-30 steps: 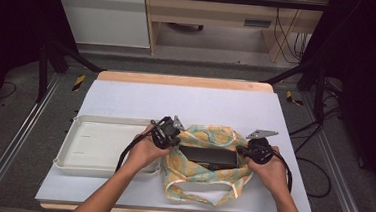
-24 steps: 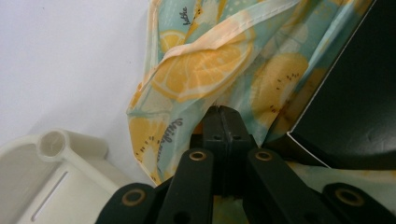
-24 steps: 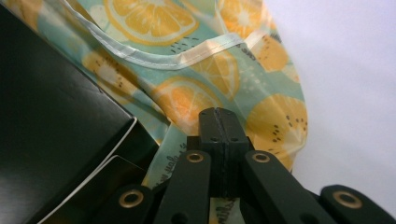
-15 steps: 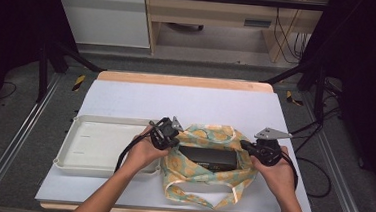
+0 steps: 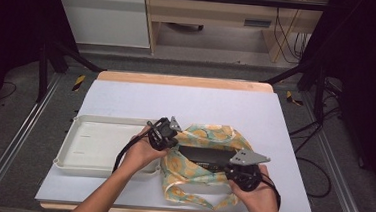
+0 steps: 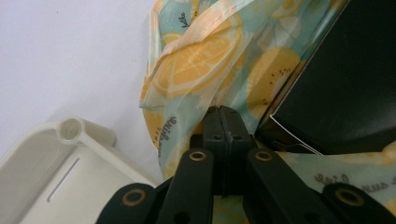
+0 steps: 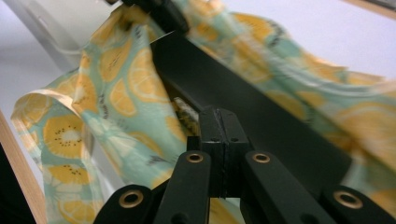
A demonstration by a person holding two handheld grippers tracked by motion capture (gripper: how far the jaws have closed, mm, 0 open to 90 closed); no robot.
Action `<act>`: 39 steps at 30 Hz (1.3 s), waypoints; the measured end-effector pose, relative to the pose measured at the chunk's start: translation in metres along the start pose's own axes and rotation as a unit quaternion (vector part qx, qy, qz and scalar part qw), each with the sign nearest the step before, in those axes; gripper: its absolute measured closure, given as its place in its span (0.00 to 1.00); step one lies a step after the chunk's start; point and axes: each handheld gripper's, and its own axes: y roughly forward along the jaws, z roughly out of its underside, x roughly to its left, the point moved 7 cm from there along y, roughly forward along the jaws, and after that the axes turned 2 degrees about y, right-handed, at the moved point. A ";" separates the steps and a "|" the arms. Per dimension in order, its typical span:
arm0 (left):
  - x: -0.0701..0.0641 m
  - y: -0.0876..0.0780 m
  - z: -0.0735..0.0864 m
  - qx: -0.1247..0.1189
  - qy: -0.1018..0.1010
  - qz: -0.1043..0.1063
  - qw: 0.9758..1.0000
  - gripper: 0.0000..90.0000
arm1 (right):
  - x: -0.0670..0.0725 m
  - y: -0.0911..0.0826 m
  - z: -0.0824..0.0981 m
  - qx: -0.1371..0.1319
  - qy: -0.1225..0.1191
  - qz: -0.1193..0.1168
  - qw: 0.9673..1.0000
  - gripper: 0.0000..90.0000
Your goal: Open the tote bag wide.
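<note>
The lemon-print cloth bag (image 5: 200,159) lay on the white table (image 5: 275,122), just right of the cream tray (image 5: 93,144), with a black box (image 5: 205,155) inside. The left gripper (image 5: 164,133) pinched the bag's left rim. The right gripper (image 5: 244,174), jaws together, sat at its right front edge; whether cloth was caught there I couldn't tell.

bag (image 5: 201,137): lemon-print cloth, open | black box (image 5: 205,155): flat inside

Table (image 5: 126,99) w/ pale mat; on it: white tray (image 5: 93,147) at left, lemon-print bag (image 5: 196,179) just beside, holding black box (image 5: 205,155).
</note>
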 end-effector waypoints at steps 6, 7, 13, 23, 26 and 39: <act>-0.002 -0.003 0.001 -0.003 0.005 0.001 1.000 1.00 | 0.018 0.021 0.012 0.017 0.000 -0.012 1.000 1.00; -0.002 -0.004 0.001 -0.002 0.006 0.000 1.000 1.00 | 0.022 0.026 0.020 0.026 0.001 -0.019 0.999 1.00; -0.001 -0.004 0.005 0.003 0.006 0.001 1.000 1.00 | 0.034 0.036 0.040 0.064 -0.006 -0.037 0.997 1.00; -0.006 -0.021 -0.009 -0.051 -0.005 -0.001 0.999 1.00 | 0.037 0.038 0.046 0.075 -0.004 -0.047 0.996 1.00; -0.009 -0.026 -0.014 -0.058 -0.002 0.001 0.998 1.00 | 0.038 0.039 0.047 0.078 -0.007 -0.051 0.996 1.00; -0.057 -0.041 -0.026 -0.075 0.048 0.040 0.995 1.00 | 0.039 0.015 0.036 0.043 -0.005 -0.051 0.998 1.00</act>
